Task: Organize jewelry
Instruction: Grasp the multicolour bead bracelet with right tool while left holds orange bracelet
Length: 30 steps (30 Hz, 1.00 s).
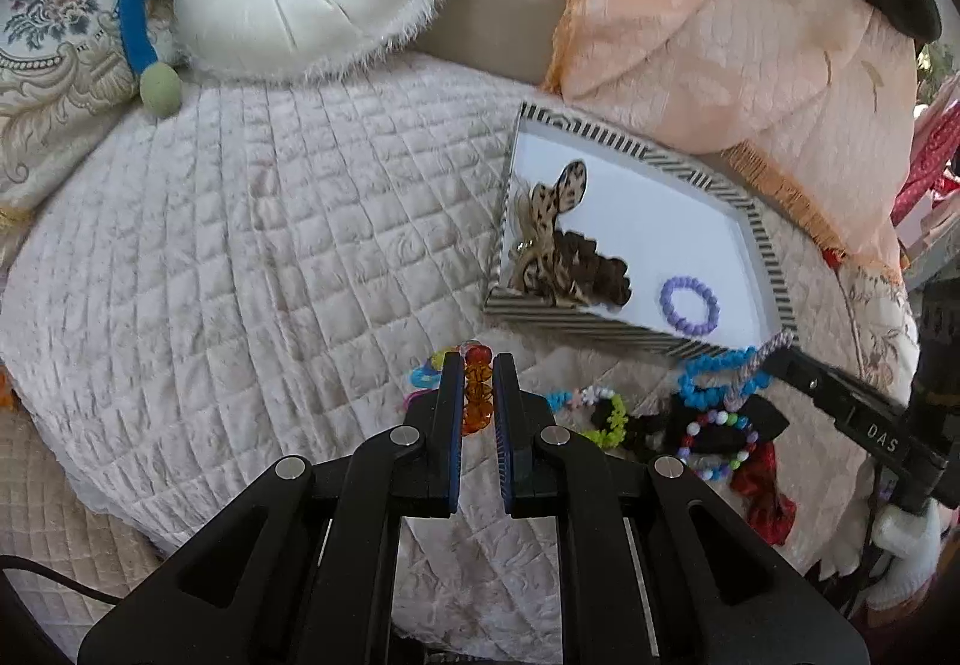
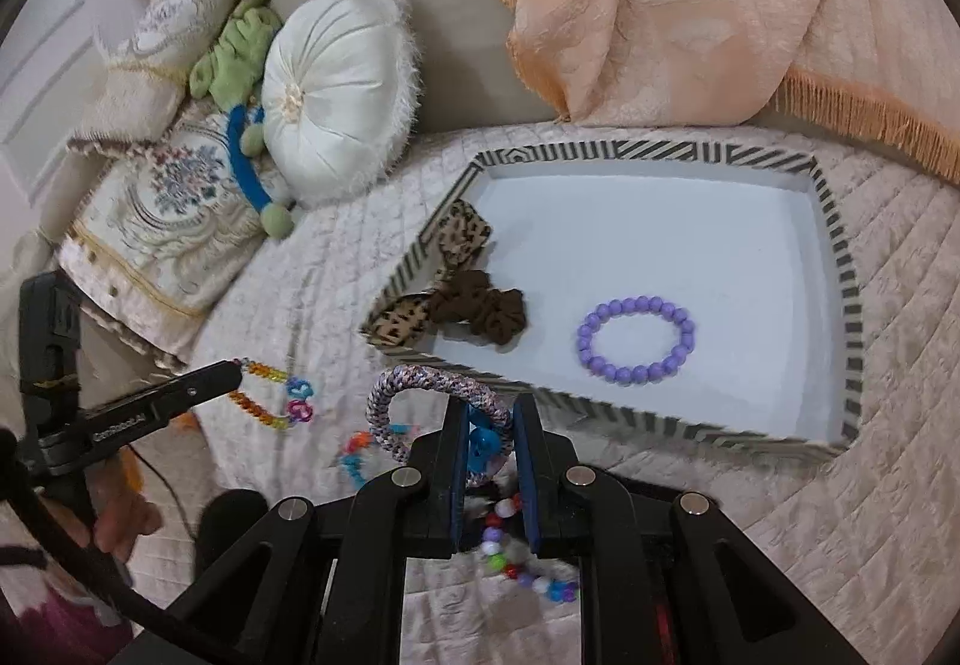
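On the quilted cream bedspread (image 1: 252, 221), just short of the zebra-striped tray with the white floor (image 2: 834, 221), both pairs of tongs were clamped on jewellery. The left tongs (image 1: 478, 383) pinched an amber and orange faceted-bead bracelet (image 1: 477, 389) by a short run of beads, the rest drooping in a loose loop, as the right wrist view showed. Such a strand looked light and limp, its hard smooth beads apt to slip, so a grip across the cord between beads seemed safer than on a bead's face. The right tongs (image 2: 489, 440) held a lilac-and-grey braided cord ring (image 2: 420, 389), with a bright blue beaded piece (image 2: 480, 440) caught between the pads too; the braid looked soft, springy and easy to pinch anywhere. Inside the tray lay a purple beaded bracelet (image 2: 636, 338), a brown scrunchie (image 2: 486, 314) and a leopard-print bow (image 2: 462, 239).

How much blue piece was gripped could not be told. The remaining pile (image 1: 678, 425) sat partly behind the tongs, tangled and blurred, its pieces hard to count.
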Available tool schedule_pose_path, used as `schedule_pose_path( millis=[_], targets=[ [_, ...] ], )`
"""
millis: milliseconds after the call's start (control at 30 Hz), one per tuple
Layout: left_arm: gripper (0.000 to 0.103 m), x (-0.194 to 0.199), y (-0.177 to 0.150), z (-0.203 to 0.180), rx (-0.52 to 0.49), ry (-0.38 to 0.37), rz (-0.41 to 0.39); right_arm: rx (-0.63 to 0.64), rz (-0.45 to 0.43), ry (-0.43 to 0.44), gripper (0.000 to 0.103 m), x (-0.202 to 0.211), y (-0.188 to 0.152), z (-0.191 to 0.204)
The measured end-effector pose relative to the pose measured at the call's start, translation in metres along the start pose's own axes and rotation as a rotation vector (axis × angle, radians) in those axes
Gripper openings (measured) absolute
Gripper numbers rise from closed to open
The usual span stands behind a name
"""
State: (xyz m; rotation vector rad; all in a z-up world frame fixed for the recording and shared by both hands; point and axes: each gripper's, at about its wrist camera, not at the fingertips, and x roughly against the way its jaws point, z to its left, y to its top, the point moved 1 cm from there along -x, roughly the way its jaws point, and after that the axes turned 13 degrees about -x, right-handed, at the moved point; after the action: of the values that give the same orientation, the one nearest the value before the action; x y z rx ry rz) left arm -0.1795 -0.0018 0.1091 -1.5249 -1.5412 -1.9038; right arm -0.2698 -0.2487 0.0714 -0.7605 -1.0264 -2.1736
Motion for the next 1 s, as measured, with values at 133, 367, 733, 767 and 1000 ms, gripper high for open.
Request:
schedule_pose_path(
  millis=[133,367,733,767,1000],
  targets=[
    [0.008,0.003,0.0,-0.002,-0.007,0.002,-0.006,0.012,0.087,0.009,0.014,-0.012,-0.01,0.005],
    [0.008,-0.007,-0.006,-0.004,-0.006,-0.004,0.022,0.088,0.177,-0.155,0.023,-0.042,-0.027,0.002],
    [0.008,-0.008,-0.001,-0.003,-0.001,-0.017,0.019,0.277,0.174,-0.18,0.029,-0.048,-0.027,0.025],
    [0.008,-0.008,-0.001,-0.003,-0.001,-0.016,0.018,0.303,0.189,-0.188,0.029,-0.055,-0.029,0.026],
    [0.008,-0.009,-0.001,-0.003,-0.01,-0.013,0.022,0.302,0.19,-0.149,0.006,-0.059,-0.026,0.023]
  ],
)
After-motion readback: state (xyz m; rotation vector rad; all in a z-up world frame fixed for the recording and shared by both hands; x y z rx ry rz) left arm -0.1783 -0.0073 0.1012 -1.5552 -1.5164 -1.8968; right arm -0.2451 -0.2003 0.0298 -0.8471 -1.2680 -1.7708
